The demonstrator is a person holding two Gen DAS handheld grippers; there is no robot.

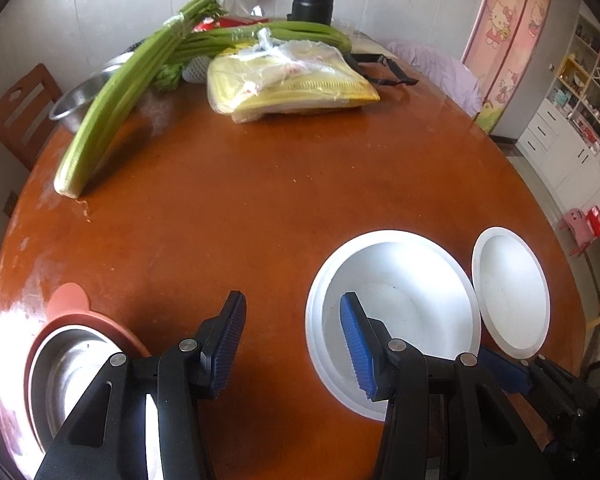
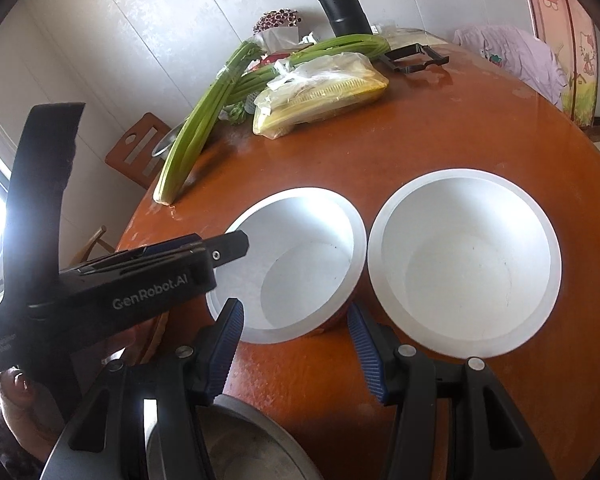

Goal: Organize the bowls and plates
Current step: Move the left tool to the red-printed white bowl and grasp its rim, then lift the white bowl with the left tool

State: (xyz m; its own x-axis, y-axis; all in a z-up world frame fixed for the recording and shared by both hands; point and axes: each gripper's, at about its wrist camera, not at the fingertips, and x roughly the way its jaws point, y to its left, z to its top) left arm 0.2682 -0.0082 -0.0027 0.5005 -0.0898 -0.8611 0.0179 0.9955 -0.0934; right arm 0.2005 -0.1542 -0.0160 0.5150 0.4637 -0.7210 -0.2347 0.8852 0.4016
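Two white bowls (image 2: 296, 264) (image 2: 464, 264) sit side by side at centre of the right wrist view on the round brown table (image 1: 260, 220). A steel bowl (image 1: 66, 376) on a red plate (image 1: 70, 304) lies lower left in the left view. Left gripper (image 1: 296, 344) and right gripper (image 2: 296, 344): fingers apart, holding nothing. Judgement: to nest the bowls, straddle one rim squarely, then lift level.

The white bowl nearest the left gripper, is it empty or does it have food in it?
Empty. The white bowl shows only its bare white floor in both views.
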